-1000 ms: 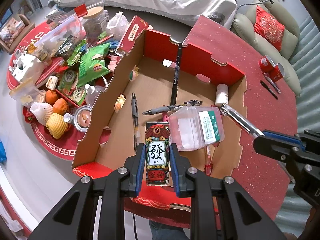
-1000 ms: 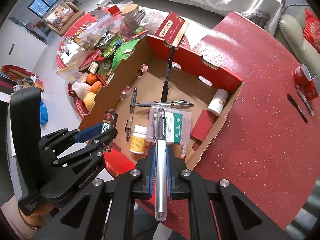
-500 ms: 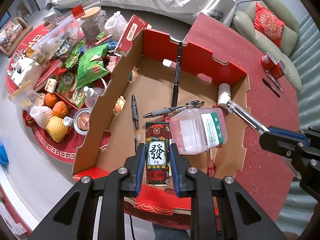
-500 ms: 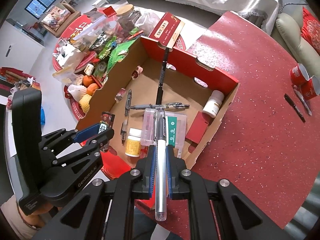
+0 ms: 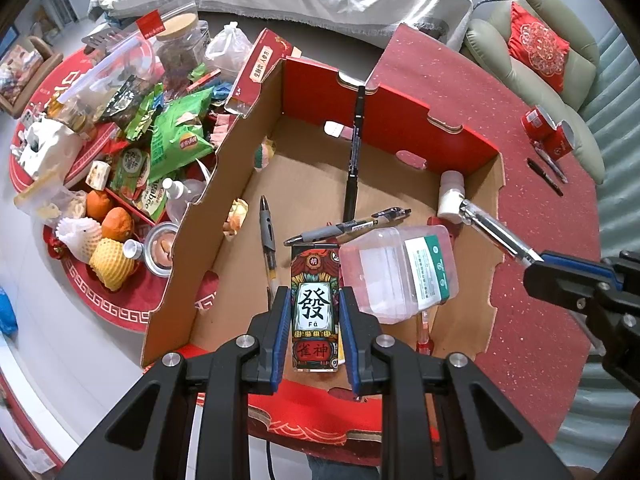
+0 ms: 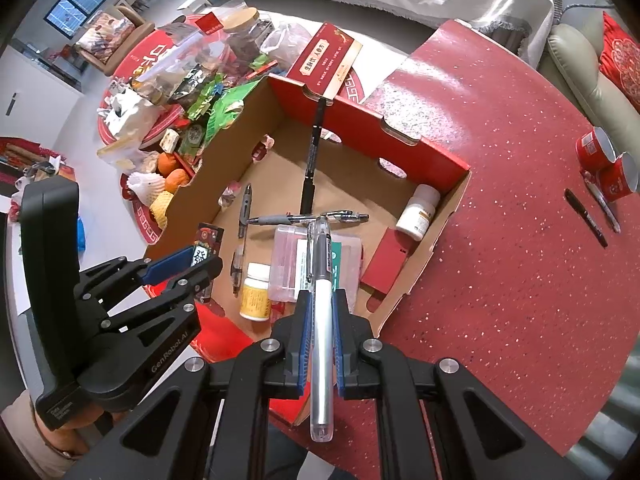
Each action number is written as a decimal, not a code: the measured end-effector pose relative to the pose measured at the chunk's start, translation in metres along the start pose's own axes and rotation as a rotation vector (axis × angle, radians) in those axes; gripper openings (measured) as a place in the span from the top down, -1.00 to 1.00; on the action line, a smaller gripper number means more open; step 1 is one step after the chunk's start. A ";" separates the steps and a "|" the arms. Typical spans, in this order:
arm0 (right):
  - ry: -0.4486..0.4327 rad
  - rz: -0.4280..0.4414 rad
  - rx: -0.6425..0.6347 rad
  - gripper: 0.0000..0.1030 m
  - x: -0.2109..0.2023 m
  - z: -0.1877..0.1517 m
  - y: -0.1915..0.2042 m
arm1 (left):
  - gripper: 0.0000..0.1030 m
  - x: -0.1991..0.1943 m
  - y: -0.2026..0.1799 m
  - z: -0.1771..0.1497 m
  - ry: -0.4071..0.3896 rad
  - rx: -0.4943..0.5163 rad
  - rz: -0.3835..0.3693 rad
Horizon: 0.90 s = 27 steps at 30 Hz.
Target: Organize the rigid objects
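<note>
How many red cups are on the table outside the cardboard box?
2: one cup, and a second cup beside it, both on the table's right side. None seems hidden.

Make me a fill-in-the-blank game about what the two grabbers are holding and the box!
The left gripper holds a mahjong card box above the cardboard ____. The right gripper is shut on a silver ____. On the table outside the carton lie two red ____ beside two pens.

Missing words: carton; pen; cups

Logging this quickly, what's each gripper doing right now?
Left gripper: closed on the mahjong-print box.
Right gripper: closed on the silver pen.
</note>
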State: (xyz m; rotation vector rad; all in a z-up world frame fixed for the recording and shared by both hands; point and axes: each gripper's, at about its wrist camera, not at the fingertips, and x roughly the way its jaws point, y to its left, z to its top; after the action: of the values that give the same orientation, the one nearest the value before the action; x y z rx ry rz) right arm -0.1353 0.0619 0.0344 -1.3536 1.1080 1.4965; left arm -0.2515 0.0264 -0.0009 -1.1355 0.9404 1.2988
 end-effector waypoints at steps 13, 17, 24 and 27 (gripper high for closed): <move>0.027 -0.032 0.026 0.79 0.019 0.014 -0.009 | 0.50 0.016 0.007 0.008 0.027 0.014 0.050; 0.047 -0.064 0.046 0.79 0.034 0.023 -0.015 | -0.03 0.023 0.008 0.010 0.035 0.022 0.071; 0.028 -0.100 0.047 -0.93 0.032 0.023 -0.017 | -0.90 0.021 0.007 0.006 0.037 0.040 0.115; -0.003 -0.115 0.043 -0.93 0.018 0.017 -0.016 | -0.99 0.018 0.007 0.003 0.035 0.039 0.088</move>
State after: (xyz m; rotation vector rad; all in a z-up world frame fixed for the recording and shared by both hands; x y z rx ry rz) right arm -0.1264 0.0829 0.0156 -1.3621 1.0376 1.3839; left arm -0.2568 0.0327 -0.0181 -1.1008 1.0470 1.3289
